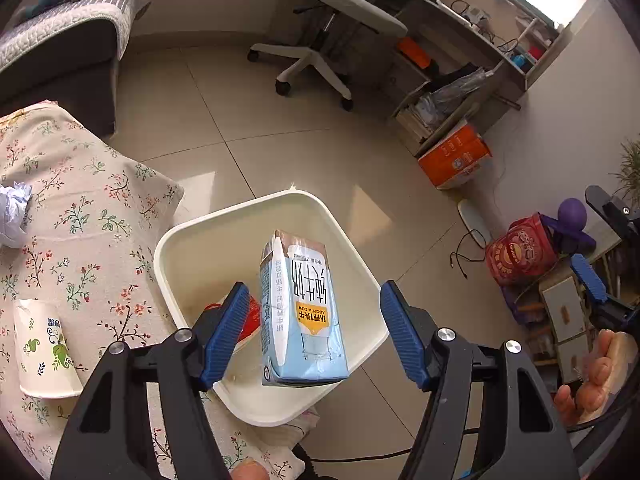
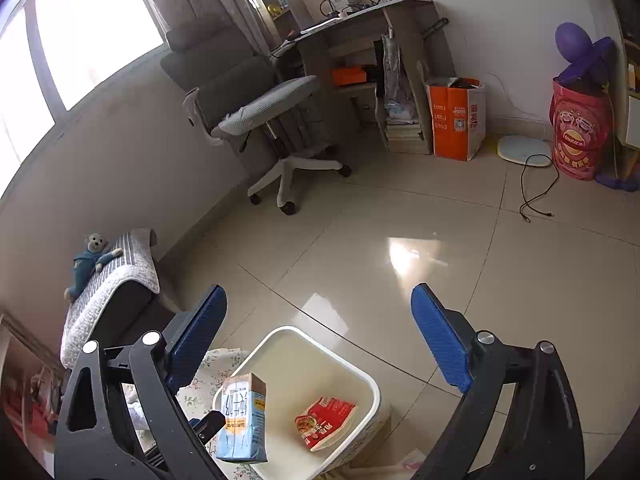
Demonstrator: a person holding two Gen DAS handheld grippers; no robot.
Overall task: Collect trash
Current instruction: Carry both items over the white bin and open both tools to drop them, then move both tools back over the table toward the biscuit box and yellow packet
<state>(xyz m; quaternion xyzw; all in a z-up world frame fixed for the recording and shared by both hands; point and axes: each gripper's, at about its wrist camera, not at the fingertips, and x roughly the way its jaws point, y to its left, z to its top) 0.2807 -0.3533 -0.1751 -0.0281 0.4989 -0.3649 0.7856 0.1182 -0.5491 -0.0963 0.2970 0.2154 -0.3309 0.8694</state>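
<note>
A light blue milk carton (image 1: pixel 298 312) is in the air over the white bin (image 1: pixel 348 240), between the blue fingers of my open left gripper (image 1: pixel 316 336), touching neither pad. The carton also shows in the right wrist view (image 2: pixel 242 420) above the bin (image 2: pixel 360 380), where a red snack packet (image 2: pixel 326 420) lies inside. The packet's edge shows in the left wrist view (image 1: pixel 252 316). A paper cup (image 1: pixel 44 352) and a crumpled white paper (image 1: pixel 14 212) lie on the floral cloth (image 1: pixel 80 220). My right gripper (image 2: pixel 318 336) is open and empty above the bin.
A grey office chair (image 2: pixel 260 112) and a desk (image 2: pixel 360 40) stand at the back. An orange box (image 2: pixel 456 120), a red bag (image 2: pixel 580 132) and a black cable (image 2: pixel 536 188) sit on the tiled floor. A sofa arm with a plush toy (image 2: pixel 90 260) is at left.
</note>
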